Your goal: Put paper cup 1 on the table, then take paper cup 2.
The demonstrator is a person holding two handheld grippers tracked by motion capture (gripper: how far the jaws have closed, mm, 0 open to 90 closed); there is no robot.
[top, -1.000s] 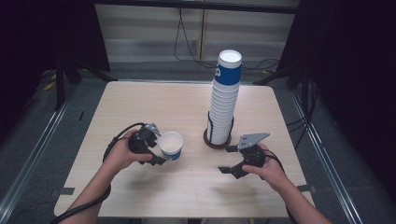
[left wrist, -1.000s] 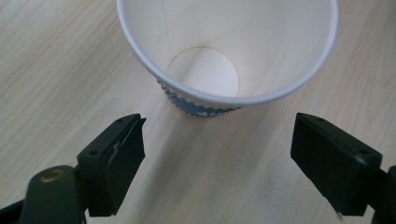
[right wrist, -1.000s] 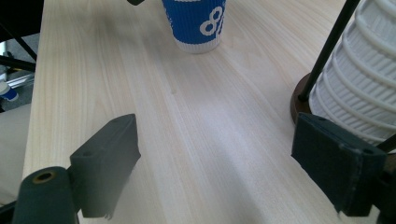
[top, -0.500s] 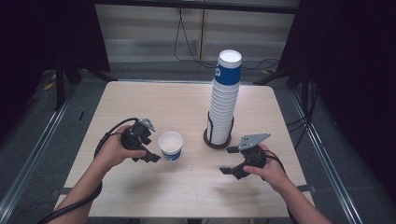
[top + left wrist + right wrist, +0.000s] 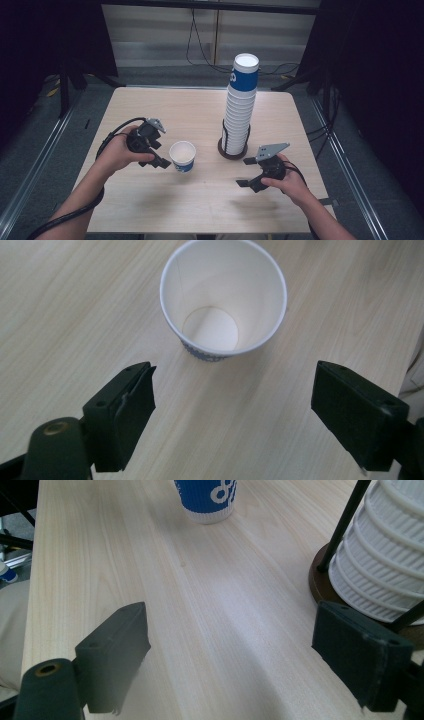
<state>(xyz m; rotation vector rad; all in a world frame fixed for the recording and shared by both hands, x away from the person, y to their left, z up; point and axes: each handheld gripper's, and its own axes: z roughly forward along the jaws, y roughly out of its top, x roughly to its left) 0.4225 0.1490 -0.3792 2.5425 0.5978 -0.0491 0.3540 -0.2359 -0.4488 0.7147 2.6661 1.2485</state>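
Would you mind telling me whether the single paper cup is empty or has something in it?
Empty: the left gripper view looks into the upright paper cup and shows its bare white bottom.

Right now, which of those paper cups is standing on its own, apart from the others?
The single cup standing upright and open on the table, just ahead of the left gripper. All the others are nested upside down in the tall stack on the round holder.

Blue-and-white cup (image 5: 182, 155), pale wood table (image 5: 165, 105)
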